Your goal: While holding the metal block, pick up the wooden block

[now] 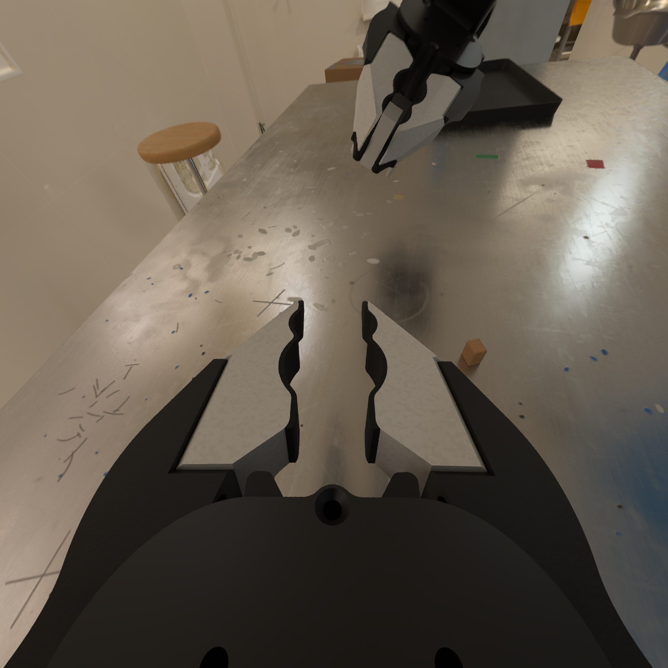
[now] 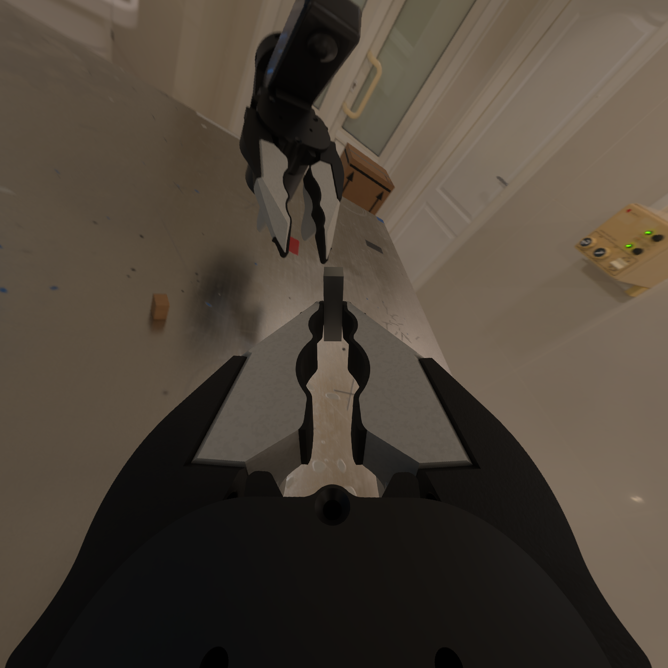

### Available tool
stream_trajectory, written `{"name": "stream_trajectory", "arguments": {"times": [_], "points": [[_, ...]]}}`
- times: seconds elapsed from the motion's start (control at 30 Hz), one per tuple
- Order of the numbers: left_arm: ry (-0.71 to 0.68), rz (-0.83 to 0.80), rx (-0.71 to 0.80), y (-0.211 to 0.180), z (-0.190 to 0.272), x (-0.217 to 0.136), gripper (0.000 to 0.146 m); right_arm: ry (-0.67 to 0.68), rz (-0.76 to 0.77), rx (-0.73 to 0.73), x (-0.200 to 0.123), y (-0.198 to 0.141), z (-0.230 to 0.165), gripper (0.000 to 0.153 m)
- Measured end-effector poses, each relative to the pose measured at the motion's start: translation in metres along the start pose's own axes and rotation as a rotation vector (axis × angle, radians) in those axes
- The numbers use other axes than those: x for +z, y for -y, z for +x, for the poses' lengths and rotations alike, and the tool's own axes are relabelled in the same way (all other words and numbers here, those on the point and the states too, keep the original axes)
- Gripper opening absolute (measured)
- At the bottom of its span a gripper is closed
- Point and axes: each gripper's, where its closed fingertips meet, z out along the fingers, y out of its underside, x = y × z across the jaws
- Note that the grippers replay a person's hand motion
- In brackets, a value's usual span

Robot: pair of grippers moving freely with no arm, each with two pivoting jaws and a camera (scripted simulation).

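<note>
A: Left wrist view first. Our left gripper (image 1: 333, 307) hangs over the bench (image 1: 542, 253) with its fingers (image 1: 253, 379) apart and nothing between them. The wooden block (image 1: 473, 351) sits on the bench just to the right of that gripper's right finger, untouched.

B: Beyond the wooden block, further up the bench, we see the right gripper (image 1: 376, 159) pointing down, and a black tray (image 1: 520, 90) behind it. We judge the metal half is done and the wooden pickup has not begun.

A: Right wrist view agrees. Our right gripper (image 2: 332, 307) has its fingertips clamped on the metal block (image 2: 333, 303), a dark slab held on edge and clear of the bench. The wooden block (image 2: 160, 306) lies well to the left of it, beside a dark shadow patch.

B: The left gripper (image 2: 305, 253) hovers above and beyond the metal block, fingers spread. Next, we think, it must swing sideways over the wooden block, line its fingers up on two opposite faces, descend and close, while the right one holds firm.

A: Any writing?

B: The cardboard box (image 2: 368, 180) past the bench's far end bears black arrows only. The beige control box (image 2: 625, 249) on the wall, right of the metal block, has a small label too blurred to read.
</note>
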Motion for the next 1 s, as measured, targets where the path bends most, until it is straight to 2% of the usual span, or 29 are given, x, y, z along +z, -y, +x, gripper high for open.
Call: {"name": "stream_trajectory", "arguments": {"times": [0.13,0.23,0.37,0.53,0.6,0.73,1.0], "points": [[-0.009,-0.048,-0.030,-0.009,-0.001,0.004,0.032,-0.064,-0.067,-0.091,-0.006,-0.011,0.003,0.009],[0.008,-0.073,-0.051,-0.011,-0.003,0.006,0.034,-0.112,-0.034,-0.096,-0.010,-0.006,0.008,0.009],[0.018,-0.101,-0.190,-0.006,0.002,0.003,0.042,-0.127,-0.024,-0.142,-0.010,-0.003,0.005,0.009],[-0.084,-0.233,-0.398,-0.021,0.059,-0.001,0.044,-0.106,0.001,-0.071,-0.007,-0.006,0.002,0.009],[-0.067,-0.290,-0.434,-0.032,0.083,0.003,0.038,-0.100,-0.008,-0.063,-0.006,-0.009,0.001,0.009],[-0.016,-0.390,-0.414,-0.051,0.115,0.017,0.033,-0.091,-0.006,-0.065,-0.006,-0.007,-0.001,0.009],[0.067,-0.417,-0.299,-0.059,0.108,0.034,0.018,-0.014,-0.010,-0.054,-0.002,-0.002,-0.017,0.009]]}}
